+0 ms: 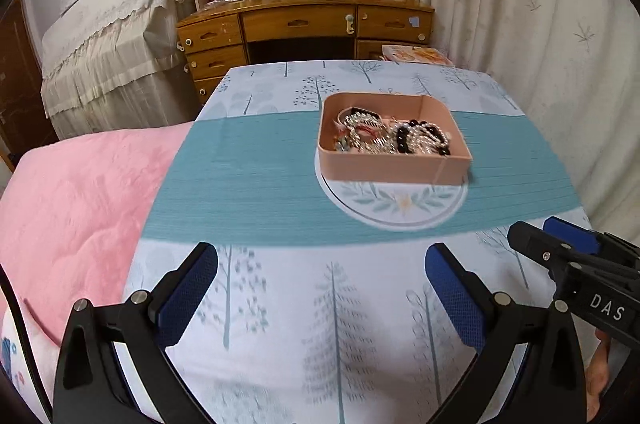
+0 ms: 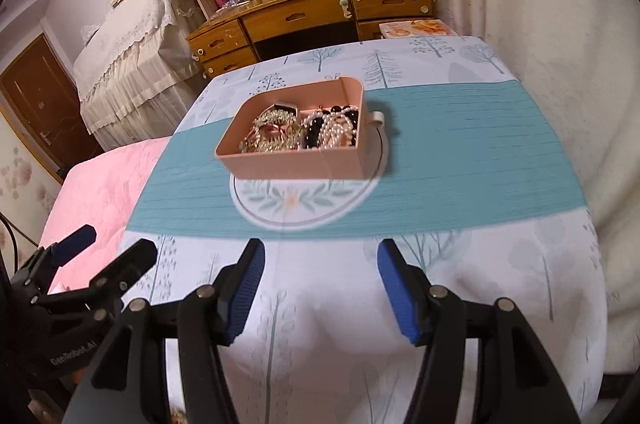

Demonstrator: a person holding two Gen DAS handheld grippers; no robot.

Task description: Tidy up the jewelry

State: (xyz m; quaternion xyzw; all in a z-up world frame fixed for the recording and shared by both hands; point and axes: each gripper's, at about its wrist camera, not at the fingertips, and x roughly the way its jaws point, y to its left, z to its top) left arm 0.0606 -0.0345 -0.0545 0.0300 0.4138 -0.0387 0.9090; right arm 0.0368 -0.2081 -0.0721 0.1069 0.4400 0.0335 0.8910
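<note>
On the teal band of the tree-print tablecloth, your pink jewelry box sits over a round leaf emblem, well ahead of both grippers. Inside it lie tangled pieces: gold-toned chains toward the left, white pearl strands and dark beads toward the right. From the right wrist view, a small white tab shows just beside the box's right wall.

Your left gripper hangs over the cloth's near edge with its blue pads spread as wide as they go, nothing between them. Your right gripper hovers alongside, its jaws parted partway and empty too. Each gripper shows at the edge of the other's view.

A pink quilt lies to the left of the table, and a wooden desk with drawers stands beyond it.
</note>
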